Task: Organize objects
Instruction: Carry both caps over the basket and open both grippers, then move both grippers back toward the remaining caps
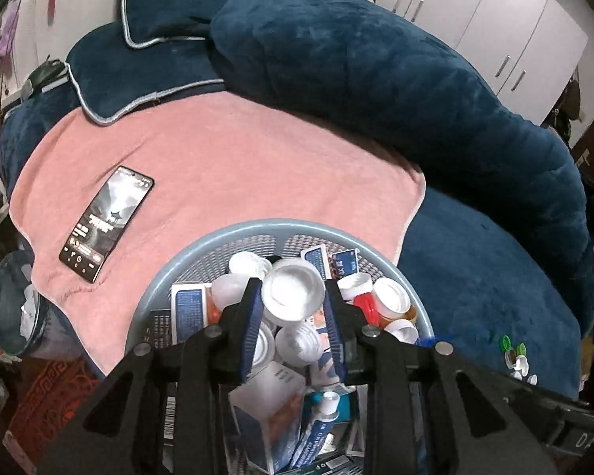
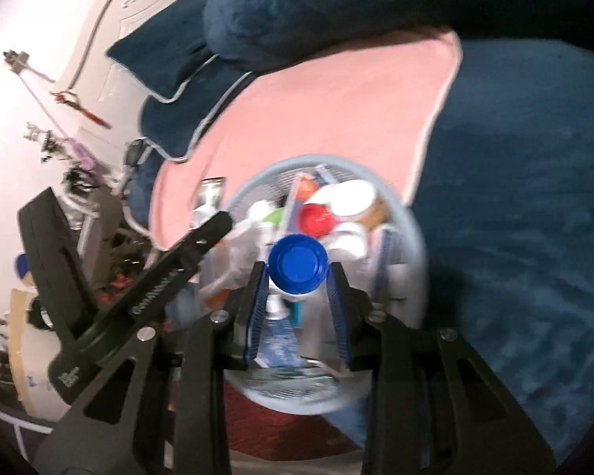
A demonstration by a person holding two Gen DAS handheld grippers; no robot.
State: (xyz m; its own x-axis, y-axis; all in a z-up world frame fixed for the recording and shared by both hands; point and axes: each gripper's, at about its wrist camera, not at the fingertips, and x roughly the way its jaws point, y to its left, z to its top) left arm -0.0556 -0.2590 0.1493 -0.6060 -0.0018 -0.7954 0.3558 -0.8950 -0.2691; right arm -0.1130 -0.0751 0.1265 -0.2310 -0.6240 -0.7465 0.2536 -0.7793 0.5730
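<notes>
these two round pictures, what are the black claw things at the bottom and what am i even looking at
Each picture comes from a wide-angle camera mounted on a hand-held claw; a person holds one in each hand, with no robot arm. The left wrist view looks along the left claw, whose blue-padded fingers are closed on a white round plastic lid. The right wrist view, which is blurred, looks along the right claw, closed on a blue round plastic cap. Both hang over a pale blue round plastic basket full of bottles, caps, boxes and tubes. The basket sits on a pink towel spread over dark blue plush bedding. A black smartphone with its screen lit lies on the towel.
</notes>
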